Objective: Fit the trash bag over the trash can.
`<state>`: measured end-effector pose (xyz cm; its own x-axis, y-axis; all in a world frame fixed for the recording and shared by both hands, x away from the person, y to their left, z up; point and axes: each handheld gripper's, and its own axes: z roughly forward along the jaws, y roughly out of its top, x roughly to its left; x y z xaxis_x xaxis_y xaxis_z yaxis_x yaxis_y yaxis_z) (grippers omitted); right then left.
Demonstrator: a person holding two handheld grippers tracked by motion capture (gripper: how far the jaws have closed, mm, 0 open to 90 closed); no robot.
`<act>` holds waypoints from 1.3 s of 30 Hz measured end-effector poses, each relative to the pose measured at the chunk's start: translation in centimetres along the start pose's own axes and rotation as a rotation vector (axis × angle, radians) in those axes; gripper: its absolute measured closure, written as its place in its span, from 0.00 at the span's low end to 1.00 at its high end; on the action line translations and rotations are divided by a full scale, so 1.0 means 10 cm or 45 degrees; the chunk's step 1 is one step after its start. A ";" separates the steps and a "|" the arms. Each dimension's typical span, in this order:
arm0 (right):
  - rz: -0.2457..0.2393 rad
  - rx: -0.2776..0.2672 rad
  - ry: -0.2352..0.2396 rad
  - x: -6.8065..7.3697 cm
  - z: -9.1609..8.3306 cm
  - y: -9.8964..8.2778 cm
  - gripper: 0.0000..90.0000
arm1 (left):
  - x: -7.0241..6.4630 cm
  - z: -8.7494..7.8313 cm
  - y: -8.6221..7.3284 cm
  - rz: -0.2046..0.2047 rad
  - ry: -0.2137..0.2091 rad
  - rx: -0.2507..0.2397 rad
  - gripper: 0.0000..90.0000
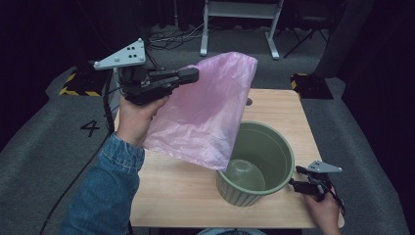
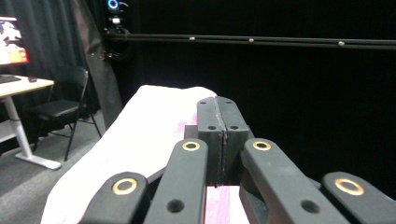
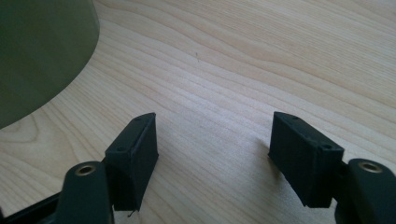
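Overhead, left tool pinches pink bag above green bin; right tool gapes wide (bare wood close-up).

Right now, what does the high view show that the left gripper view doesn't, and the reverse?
High view alone: the green bin on the wooden table, the pink bag's lower end at its rim, and the right claw open beside it. Left gripper view alone: a desk and a folding chair at the room's edge. Both: the left claw shut on the pink bag, held up in the air.
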<state>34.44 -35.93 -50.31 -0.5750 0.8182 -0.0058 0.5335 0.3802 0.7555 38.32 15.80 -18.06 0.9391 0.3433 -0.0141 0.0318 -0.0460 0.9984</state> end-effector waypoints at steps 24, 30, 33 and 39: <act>-0.004 -0.003 0.000 0.00 0.00 0.00 0.36 | -0.14 0.86 -0.08 -0.008 -0.187 0.035 0.99; -0.005 -0.003 0.001 0.00 0.00 0.00 0.36 | -0.23 1.11 -0.13 -0.002 -0.233 0.050 0.99; -0.008 -0.002 0.003 0.00 0.00 0.00 0.36 | -0.26 1.20 -0.17 0.000 -0.245 0.062 0.99; -0.010 -0.002 0.006 0.00 0.00 0.00 0.36 | -0.28 1.35 -0.26 -0.002 -0.262 0.097 0.99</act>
<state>34.40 -35.91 -50.32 -0.5817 0.8134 -0.0086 0.5282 0.3858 0.7564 40.21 2.34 -21.37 0.9889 0.1449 -0.0341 0.0516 -0.1189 0.9916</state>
